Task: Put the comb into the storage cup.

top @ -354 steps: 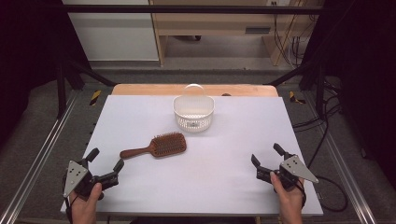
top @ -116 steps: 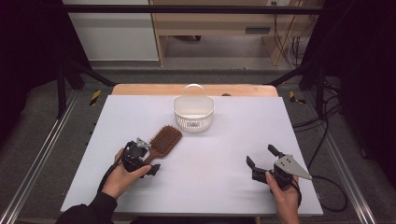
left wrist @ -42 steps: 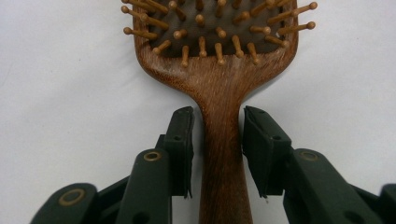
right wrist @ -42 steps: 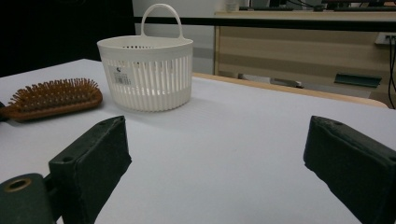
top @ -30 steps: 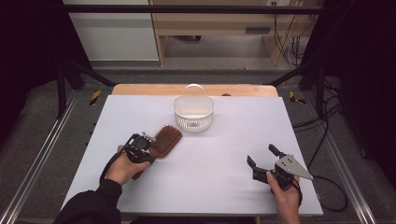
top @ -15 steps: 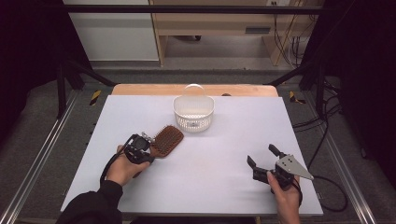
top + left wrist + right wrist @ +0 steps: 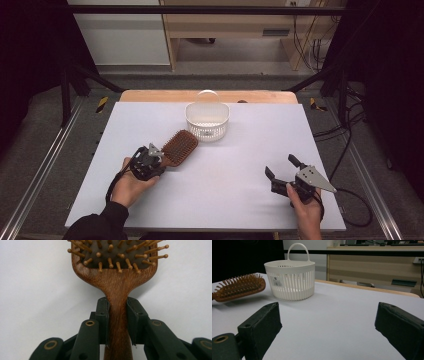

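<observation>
The right gripper is held at the near right of the table, jaws spread wide with nothing between them. At near left, the left gripper is clamped on the handle of the wooden hairbrush, bristles up, head raised off the surface. Just beyond the brush head, the white basket stands upright.

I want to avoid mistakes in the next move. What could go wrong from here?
1. The left gripper holds the hairbrush only by its narrow handle, so the heavy head may swing or slip when lifted.
2. The white basket stands close beyond the brush; a careless move could push or tip it.
</observation>
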### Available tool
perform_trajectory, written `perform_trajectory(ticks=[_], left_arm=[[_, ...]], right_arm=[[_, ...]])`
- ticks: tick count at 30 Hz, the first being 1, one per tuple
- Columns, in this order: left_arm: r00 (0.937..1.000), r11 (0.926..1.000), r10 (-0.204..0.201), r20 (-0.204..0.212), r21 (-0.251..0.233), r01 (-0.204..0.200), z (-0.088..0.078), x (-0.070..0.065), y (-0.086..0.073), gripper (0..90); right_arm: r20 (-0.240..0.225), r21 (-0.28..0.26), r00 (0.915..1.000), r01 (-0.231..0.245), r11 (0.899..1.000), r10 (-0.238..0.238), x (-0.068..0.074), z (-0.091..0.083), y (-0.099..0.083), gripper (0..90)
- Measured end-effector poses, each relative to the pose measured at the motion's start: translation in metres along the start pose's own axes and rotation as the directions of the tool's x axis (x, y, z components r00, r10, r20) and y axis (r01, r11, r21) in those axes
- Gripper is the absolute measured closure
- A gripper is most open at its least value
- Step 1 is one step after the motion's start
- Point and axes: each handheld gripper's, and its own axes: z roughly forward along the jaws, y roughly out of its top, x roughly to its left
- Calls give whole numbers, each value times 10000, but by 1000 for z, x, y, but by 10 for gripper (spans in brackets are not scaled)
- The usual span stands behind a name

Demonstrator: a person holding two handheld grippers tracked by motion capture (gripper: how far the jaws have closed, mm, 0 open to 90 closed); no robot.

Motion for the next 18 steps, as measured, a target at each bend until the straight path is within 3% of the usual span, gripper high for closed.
perform_trajectory(ticks=[7, 10, 16, 18], left_arm=[[9995, 9945, -13, -307, -1043, -19, -10, -9, -5, 724], [9980, 9894, 256, -579, -1416, -335, -12, -15, -6, 724], [9990, 9813, -194, -394, -1919, 115, -8, -17, -10, 724], [9978, 9802, -312, -579, -1968, 193, -8, -18, -11, 725]], right_arm=[[-30, 35, 9999, -164, 9999, 164, 0, -1, 0, 65], [-189, 52, 9994, -286, 9996, 287, 1, 0, -1, 64], [-442, 48, 9979, -479, 9988, 481, 3, 1, -2, 64], [-524, -24, 9972, -527, 9986, 525, 4, 1, -1, 64]])
